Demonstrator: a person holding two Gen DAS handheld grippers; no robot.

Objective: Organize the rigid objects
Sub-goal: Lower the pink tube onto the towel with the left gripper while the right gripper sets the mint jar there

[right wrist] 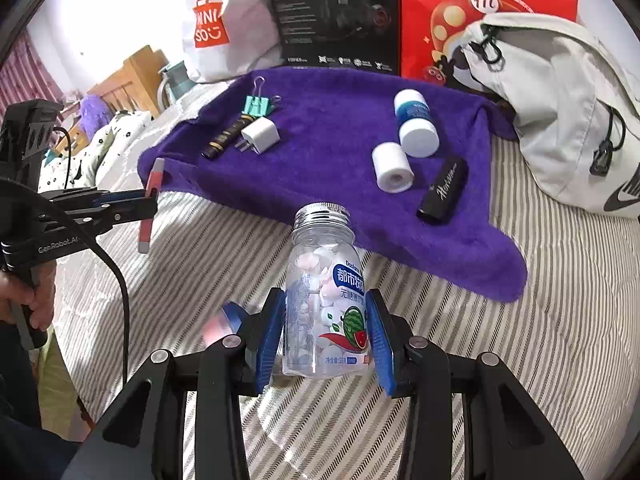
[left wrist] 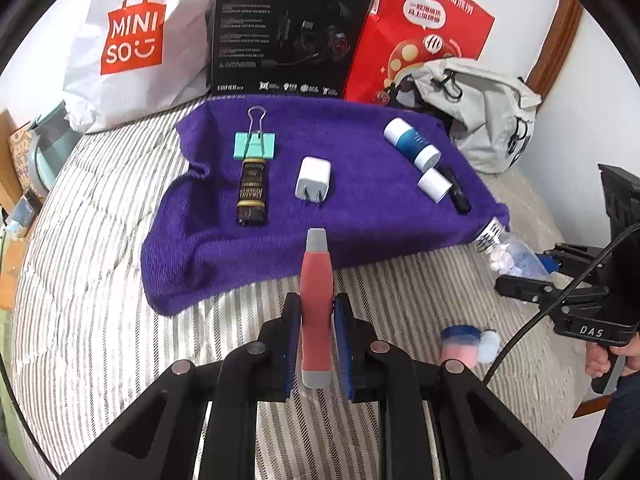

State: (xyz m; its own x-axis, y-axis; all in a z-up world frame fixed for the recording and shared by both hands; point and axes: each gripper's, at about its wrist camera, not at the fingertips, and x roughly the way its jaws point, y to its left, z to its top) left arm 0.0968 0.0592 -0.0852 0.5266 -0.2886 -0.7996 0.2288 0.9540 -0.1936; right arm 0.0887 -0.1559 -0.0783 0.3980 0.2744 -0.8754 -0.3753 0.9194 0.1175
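My left claw (left wrist: 316,340) is clenched on a red tool with grey ends (left wrist: 316,300), which stands upright between the blue pads just off the near edge of the purple towel (left wrist: 360,216). My right claw (right wrist: 326,332) grips a clear bottle of candies (right wrist: 326,300), cap off and threaded neck up, also just short of the towel's near edge. The towel lies spread on the striped bed (left wrist: 100,280). On the towel's far left a teal binder clip (left wrist: 255,145) touches the top of a dark slim tube (left wrist: 252,194); just right of the tube is a white charger plug (left wrist: 313,180) with prongs toward me. Toward the towel's right side a blue-and-white cylinder (left wrist: 412,144) lies tilted, with a small white roll (left wrist: 434,185) and a black case (left wrist: 454,188) just beside it. Off the towel, near my right claw, a pink and blue lid (left wrist: 460,344) rests on the bed.
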